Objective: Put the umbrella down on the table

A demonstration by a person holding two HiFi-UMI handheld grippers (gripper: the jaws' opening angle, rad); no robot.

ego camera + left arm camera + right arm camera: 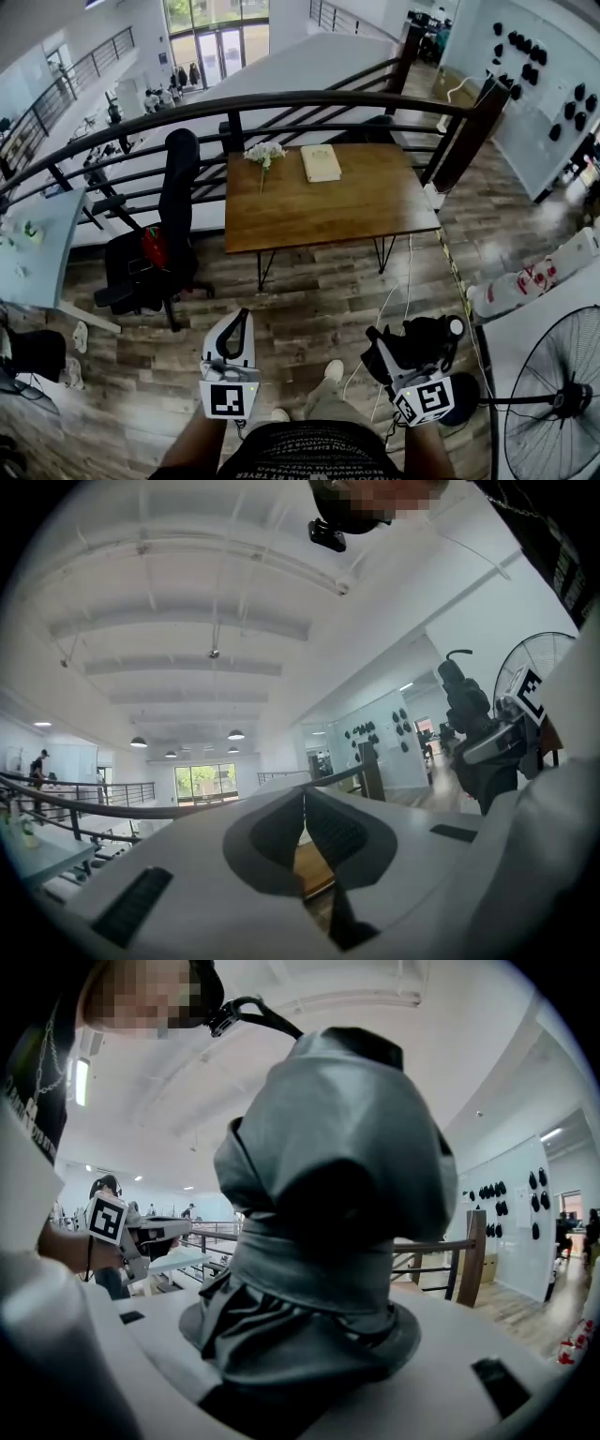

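Far left, a black office chair (173,225) stands beside the wooden table (356,211). The table carries white flowers (264,153) and a pale book (321,162), with bare wood toward its near edge. Left gripper (244,321): jaws closed tip to tip, nothing between them. Right gripper (386,349): clamped across a folded black umbrella (427,339), held in the air well short of the table. The bundle looks light and soft, with loose folds likely to give under the pads. The firmer hold is probably the strapped middle, over the stiff shaft. Pedestal fan (562,403) far right.
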